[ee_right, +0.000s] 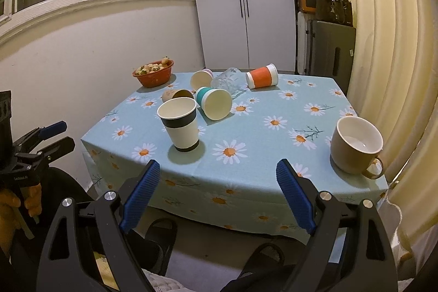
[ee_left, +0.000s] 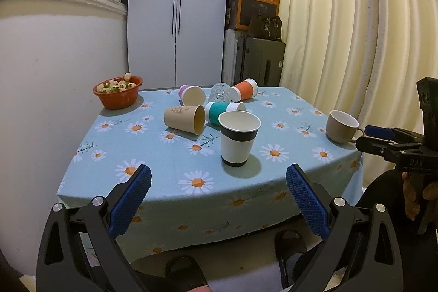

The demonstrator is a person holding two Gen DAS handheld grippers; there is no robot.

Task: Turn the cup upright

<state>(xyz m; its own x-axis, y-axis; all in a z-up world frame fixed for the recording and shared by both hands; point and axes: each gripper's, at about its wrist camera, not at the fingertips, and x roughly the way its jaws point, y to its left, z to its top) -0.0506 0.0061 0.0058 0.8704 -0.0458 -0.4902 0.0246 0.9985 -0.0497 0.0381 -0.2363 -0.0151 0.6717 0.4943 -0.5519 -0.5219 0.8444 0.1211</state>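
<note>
A white paper cup with a black band (ee_left: 239,138) (ee_right: 181,125) stands upright near the table's front. Behind it several cups lie on their sides: a tan one (ee_left: 184,119) (ee_right: 175,94), a teal-banded one (ee_left: 224,112) (ee_right: 215,101), a purple one (ee_left: 191,95) (ee_right: 202,78), an orange-banded one (ee_left: 245,89) (ee_right: 261,76) and a clear glass (ee_left: 220,92) (ee_right: 228,80). A beige mug (ee_left: 340,126) (ee_right: 356,145) stands upright at the right. My left gripper (ee_left: 219,182) and right gripper (ee_right: 217,177) are open, empty, before the table's front edge.
A red bowl of food (ee_left: 118,92) (ee_right: 154,73) sits at the back left corner of the blue daisy tablecloth (ee_left: 169,155) (ee_right: 260,133). Curtains hang at the right. A white wardrobe, boxes and a suitcase stand behind. Slippered feet are below.
</note>
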